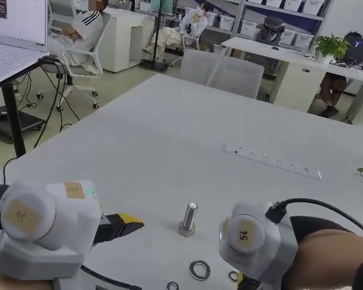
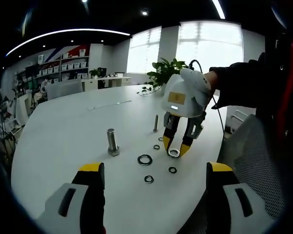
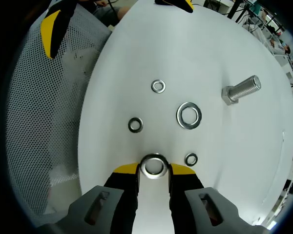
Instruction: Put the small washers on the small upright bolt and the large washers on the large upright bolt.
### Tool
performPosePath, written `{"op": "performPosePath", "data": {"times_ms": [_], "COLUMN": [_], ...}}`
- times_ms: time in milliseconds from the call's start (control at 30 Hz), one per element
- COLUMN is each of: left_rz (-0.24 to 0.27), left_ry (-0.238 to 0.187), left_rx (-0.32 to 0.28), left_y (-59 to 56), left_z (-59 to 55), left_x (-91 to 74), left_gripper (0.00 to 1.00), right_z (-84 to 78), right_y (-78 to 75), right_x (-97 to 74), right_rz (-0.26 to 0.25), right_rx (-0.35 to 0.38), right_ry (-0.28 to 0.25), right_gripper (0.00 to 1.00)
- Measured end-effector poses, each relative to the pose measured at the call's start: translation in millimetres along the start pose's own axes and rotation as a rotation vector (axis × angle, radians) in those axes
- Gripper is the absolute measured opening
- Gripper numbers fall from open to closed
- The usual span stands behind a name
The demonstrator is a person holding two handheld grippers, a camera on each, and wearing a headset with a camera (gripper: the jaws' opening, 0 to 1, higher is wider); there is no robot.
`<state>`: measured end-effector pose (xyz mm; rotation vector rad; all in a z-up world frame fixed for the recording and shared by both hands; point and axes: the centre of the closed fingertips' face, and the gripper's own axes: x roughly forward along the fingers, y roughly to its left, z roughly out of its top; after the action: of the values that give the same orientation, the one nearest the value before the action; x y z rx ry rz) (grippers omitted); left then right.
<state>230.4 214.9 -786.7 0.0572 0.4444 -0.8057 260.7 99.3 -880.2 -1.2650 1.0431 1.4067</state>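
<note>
The large upright bolt [image 1: 189, 219] [image 2: 112, 141] [image 3: 241, 90] stands mid-table; a thinner small bolt [image 2: 156, 123] rises farther off. My right gripper [image 3: 154, 171] [image 2: 179, 146] [image 1: 245, 279] is shut on a large washer [image 3: 154, 158] [image 2: 174, 152], held low over the tabletop. Another large washer [image 3: 189, 115] [image 2: 145, 159] [image 1: 199, 269] lies flat near the big bolt. Small washers [image 3: 158, 86] [image 3: 135, 125] [image 3: 191, 159] are scattered around it. My left gripper [image 2: 154, 168] [image 1: 118, 225] hangs open with nothing in it, on the near left, facing the right one.
A white power strip [image 1: 272, 162] lies across the far side of the white table [image 1: 139, 139]. A grey mesh chair [image 3: 53, 122] stands at the table edge next to me. A potted plant [image 2: 166, 70] sits at a far corner. People sit beyond the table.
</note>
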Motion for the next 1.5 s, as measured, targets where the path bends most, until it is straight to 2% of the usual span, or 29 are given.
{"op": "performPosePath", "data": {"times_ms": [500, 667, 900, 1300, 1400, 1500], "left_rz": [-0.004, -0.005, 0.002, 0.036, 0.065, 0.071], "left_ry": [-0.005, -0.007, -0.014, -0.038, -0.055, -0.060], "left_rx": [0.002, 0.001, -0.001, -0.011, -0.016, -0.018], "left_y": [-0.5, -0.6, 1.4, 9.1, 15.6, 18.0], "left_z": [0.7, 0.8, 1.6, 5.3, 8.0, 8.4], "left_x": [-0.2, -0.4, -1.5, -5.0, -8.2, -9.2], "left_gripper": [0.86, 0.86, 0.86, 0.86, 0.85, 0.85], "right_z": [4.7, 13.2, 19.6, 29.0, 33.6, 37.0], "right_y": [-1.0, -1.6, -7.0, -19.2, -24.0, -27.1], "right_x": [-22.5, -34.4, -46.1, -62.5, -68.5, -72.9], "right_rz": [-0.006, -0.004, -0.027, -0.067, -0.080, -0.085], "right_rx": [-0.009, -0.004, -0.016, -0.020, -0.024, -0.025], "right_ry": [0.001, -0.029, -0.038, -0.052, -0.062, -0.071], "right_gripper": [0.24, 0.24, 0.24, 0.24, 0.24, 0.24]}}
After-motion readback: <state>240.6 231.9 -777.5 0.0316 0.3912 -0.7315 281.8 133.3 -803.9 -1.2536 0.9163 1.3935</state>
